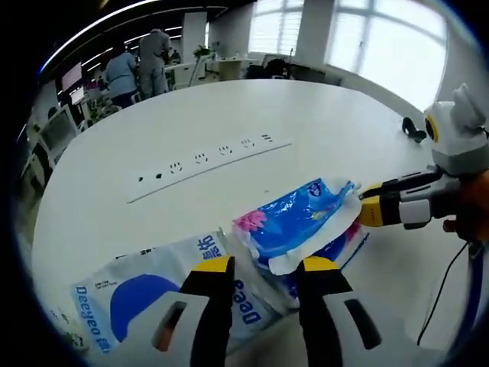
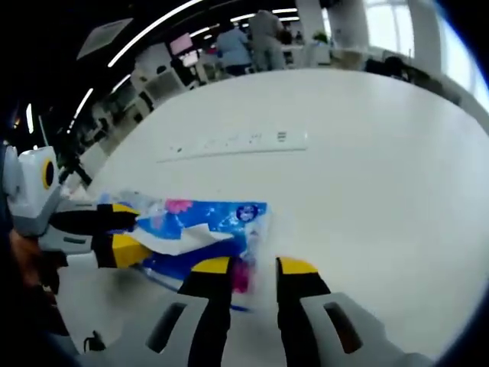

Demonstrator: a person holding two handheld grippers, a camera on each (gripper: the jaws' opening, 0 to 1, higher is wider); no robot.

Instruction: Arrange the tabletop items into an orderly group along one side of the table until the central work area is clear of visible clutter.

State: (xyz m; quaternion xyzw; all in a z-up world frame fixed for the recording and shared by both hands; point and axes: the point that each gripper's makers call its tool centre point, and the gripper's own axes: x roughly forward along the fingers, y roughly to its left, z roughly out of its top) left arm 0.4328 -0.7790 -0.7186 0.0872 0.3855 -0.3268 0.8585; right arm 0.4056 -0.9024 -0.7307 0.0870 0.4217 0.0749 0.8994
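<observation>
A blue tissue packet (image 1: 294, 218) with pink flowers and a loose white flap hangs just above the white table (image 1: 306, 115), partly over a white and blue Deeyeo pack (image 1: 141, 294). My left gripper (image 1: 267, 264) is shut on the packet's near end. From the right, my right gripper (image 1: 369, 202) pinches the packet's far edge. In the right gripper view the blue tissue packet (image 2: 202, 222) lies ahead, its edge caught in my right gripper (image 2: 252, 266). The left gripper (image 2: 122, 228) holds the packet's other end from the left.
A recessed strip of sockets (image 1: 206, 159) crosses the table's middle, also seen as the socket strip (image 2: 237, 140). A small black object (image 1: 414, 130) lies near the far right edge. A cable (image 1: 451, 283) trails from the right gripper. People (image 1: 137, 65) stand beyond the table.
</observation>
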